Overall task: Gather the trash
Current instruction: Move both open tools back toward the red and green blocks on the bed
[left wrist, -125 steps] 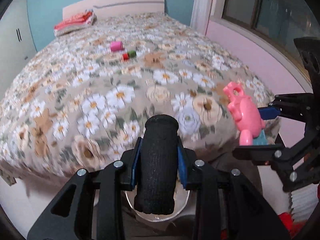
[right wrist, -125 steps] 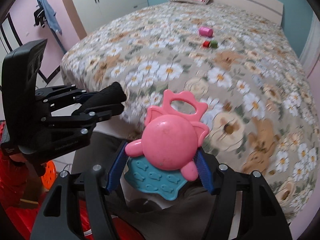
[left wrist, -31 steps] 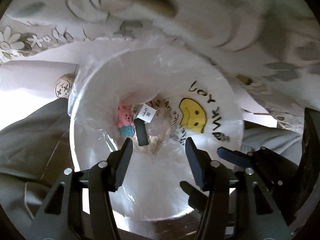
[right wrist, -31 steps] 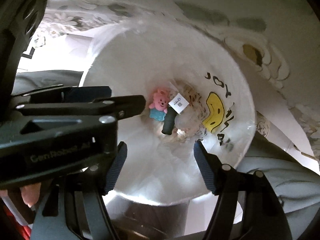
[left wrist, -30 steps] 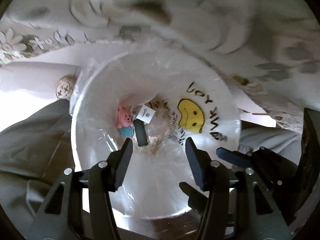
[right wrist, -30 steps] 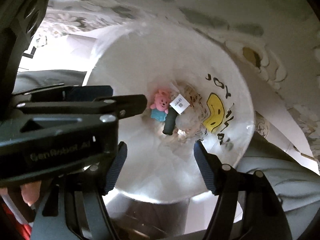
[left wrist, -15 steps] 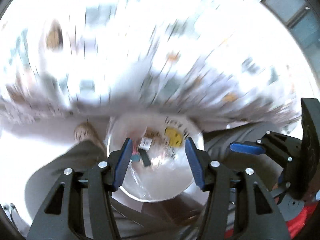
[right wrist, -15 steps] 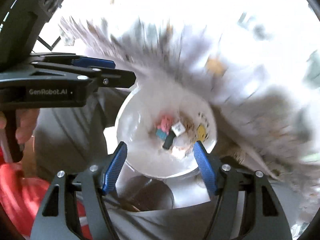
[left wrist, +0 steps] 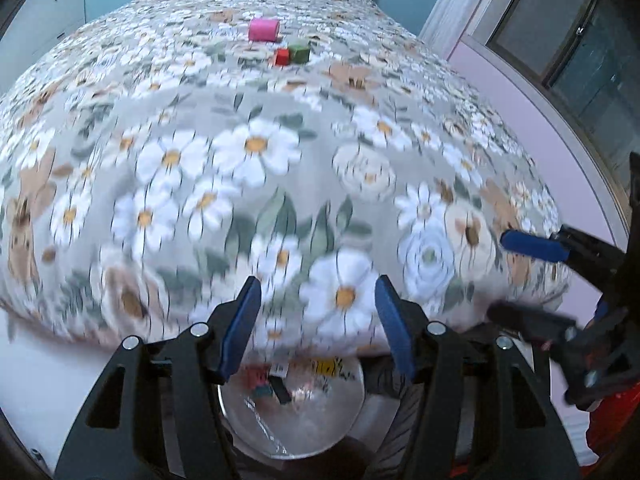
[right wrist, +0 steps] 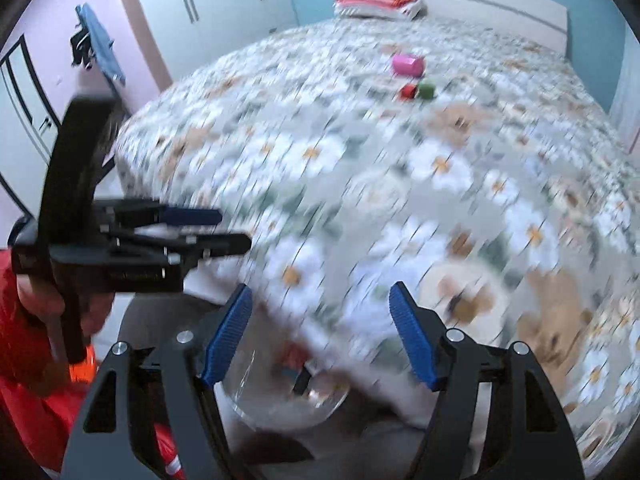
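Floral bedspread [left wrist: 256, 152] fills both views, near half bare; pink roll [left wrist: 263, 30], red block [left wrist: 282, 56] and green block [left wrist: 299, 51] sit close together toward the headboard end, well clear of every edge. Lined bin [left wrist: 292, 412] with dropped trash stands below the bed's foot edge. Left gripper [left wrist: 316, 320] and right gripper [right wrist: 320, 332] are both empty, jaws opening.

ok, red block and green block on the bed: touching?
Cannot tell. In the left wrist view the red block and green block sit edge to edge, but blur hides any gap.
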`<state>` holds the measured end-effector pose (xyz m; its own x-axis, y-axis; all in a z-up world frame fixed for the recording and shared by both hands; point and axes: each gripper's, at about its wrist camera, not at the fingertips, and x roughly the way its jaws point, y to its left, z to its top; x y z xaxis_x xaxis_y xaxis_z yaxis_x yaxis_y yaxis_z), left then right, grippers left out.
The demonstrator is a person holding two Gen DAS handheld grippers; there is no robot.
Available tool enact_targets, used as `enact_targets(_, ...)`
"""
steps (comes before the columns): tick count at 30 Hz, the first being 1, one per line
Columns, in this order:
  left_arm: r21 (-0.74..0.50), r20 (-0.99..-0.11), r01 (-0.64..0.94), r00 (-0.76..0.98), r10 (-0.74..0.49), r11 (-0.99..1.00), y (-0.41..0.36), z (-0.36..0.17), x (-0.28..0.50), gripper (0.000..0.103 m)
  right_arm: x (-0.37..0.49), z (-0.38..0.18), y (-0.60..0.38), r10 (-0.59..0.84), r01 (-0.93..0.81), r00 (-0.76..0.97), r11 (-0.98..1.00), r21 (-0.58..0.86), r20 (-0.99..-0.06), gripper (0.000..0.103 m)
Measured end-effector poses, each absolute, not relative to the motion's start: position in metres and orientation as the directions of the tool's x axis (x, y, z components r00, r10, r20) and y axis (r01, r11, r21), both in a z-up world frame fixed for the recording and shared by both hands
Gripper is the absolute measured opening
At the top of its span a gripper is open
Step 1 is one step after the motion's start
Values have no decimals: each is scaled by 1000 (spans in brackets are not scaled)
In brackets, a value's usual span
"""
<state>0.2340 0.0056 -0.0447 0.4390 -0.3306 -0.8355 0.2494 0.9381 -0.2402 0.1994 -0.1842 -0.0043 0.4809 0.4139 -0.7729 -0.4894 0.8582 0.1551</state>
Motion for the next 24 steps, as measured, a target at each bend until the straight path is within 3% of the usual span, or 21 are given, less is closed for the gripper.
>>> enact_targets(10,-254,-780,235,523,-343,938,-5,-23,324,60,290,30,-212,386,-443,582,889,119,-716,74)
enact_targets(24,-290,-740,240,558,-376,927,-14,-42,448,60,416,11,-211,377,-409,589,902,138,-715,74)
